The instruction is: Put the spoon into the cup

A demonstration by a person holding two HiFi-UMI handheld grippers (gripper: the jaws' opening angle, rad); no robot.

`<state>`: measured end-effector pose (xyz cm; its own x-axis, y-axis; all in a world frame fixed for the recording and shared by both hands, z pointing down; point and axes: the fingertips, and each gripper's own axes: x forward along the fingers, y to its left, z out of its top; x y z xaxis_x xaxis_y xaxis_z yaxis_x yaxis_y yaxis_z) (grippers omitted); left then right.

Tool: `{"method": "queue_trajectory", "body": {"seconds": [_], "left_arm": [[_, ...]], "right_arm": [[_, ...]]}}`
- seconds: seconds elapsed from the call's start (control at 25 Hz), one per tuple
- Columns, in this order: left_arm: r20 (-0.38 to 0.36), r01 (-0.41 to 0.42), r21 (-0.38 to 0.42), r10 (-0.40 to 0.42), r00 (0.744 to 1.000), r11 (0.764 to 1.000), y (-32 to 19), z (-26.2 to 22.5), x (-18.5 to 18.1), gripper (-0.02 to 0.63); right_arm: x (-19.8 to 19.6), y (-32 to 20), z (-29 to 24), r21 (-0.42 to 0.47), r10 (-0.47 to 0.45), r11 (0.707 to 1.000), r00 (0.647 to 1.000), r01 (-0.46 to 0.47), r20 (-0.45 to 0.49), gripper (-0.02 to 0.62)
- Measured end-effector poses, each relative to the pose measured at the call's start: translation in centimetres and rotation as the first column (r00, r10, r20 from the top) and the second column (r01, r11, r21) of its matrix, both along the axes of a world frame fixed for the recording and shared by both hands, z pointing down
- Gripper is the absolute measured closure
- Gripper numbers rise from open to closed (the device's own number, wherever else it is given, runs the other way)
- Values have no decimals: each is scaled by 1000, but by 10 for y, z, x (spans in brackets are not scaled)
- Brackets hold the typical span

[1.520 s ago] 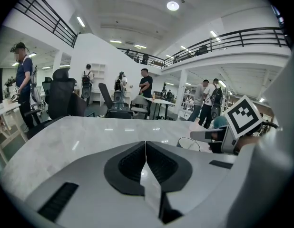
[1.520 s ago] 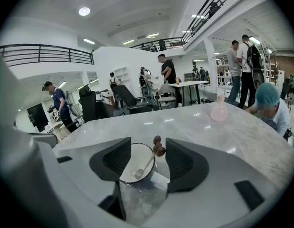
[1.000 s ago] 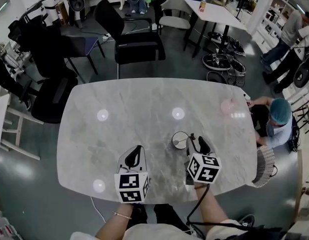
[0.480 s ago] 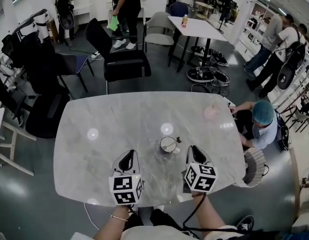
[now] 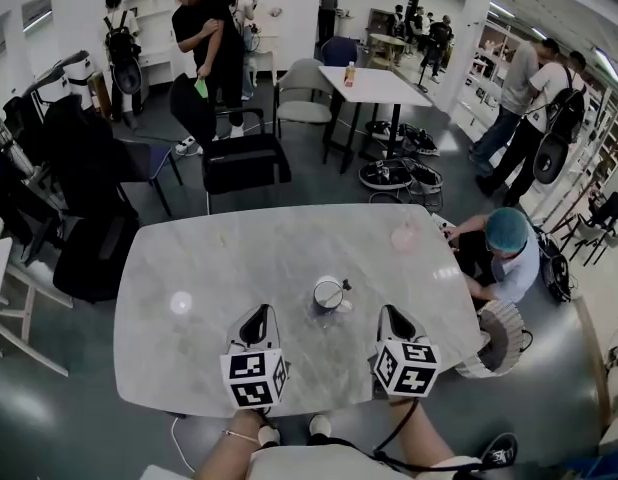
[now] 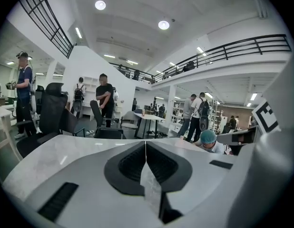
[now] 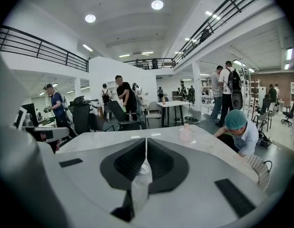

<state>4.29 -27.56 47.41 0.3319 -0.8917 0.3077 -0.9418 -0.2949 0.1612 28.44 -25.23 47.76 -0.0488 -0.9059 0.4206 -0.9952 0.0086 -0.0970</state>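
A white cup (image 5: 329, 295) stands upright on the marble table (image 5: 219, 258), a little ahead of both grippers. The dark spoon (image 5: 346, 286) stands in it, its handle sticking out over the right rim. My left gripper (image 5: 257, 315) hovers at the cup's near left, its jaws together and empty, as the left gripper view (image 6: 145, 144) also shows. My right gripper (image 5: 391, 314) is at the cup's near right, clear of it. Its jaws have just been closing with nothing between them, and they meet in the right gripper view (image 7: 146, 141).
A pale pink object (image 5: 404, 236) sits near the table's far right edge. A person in a teal cap (image 5: 509, 233) crouches beside that edge, next to a ribbed white bin (image 5: 494, 338). A black chair (image 5: 239, 163) stands behind the table.
Both grippers have drawn back from the cup toward me and risen. The right one was open beside the cup and is now shut. The spoon stays in the cup.
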Motion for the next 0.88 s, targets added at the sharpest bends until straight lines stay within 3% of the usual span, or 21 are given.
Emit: {"method": "queue_trajectory", "body": {"seconds": [0.4,0.88], "left_arm": [[17,-36,22,35,999,999,5,-8,14,584],[17,-22,30,21,1000,999,7,-7,10,584]], "right_arm": [[3,9,-11,40,15,999,1000,-15,-4,565],[1,7,-8,40,10,999,1000,-10,1,565]]}}
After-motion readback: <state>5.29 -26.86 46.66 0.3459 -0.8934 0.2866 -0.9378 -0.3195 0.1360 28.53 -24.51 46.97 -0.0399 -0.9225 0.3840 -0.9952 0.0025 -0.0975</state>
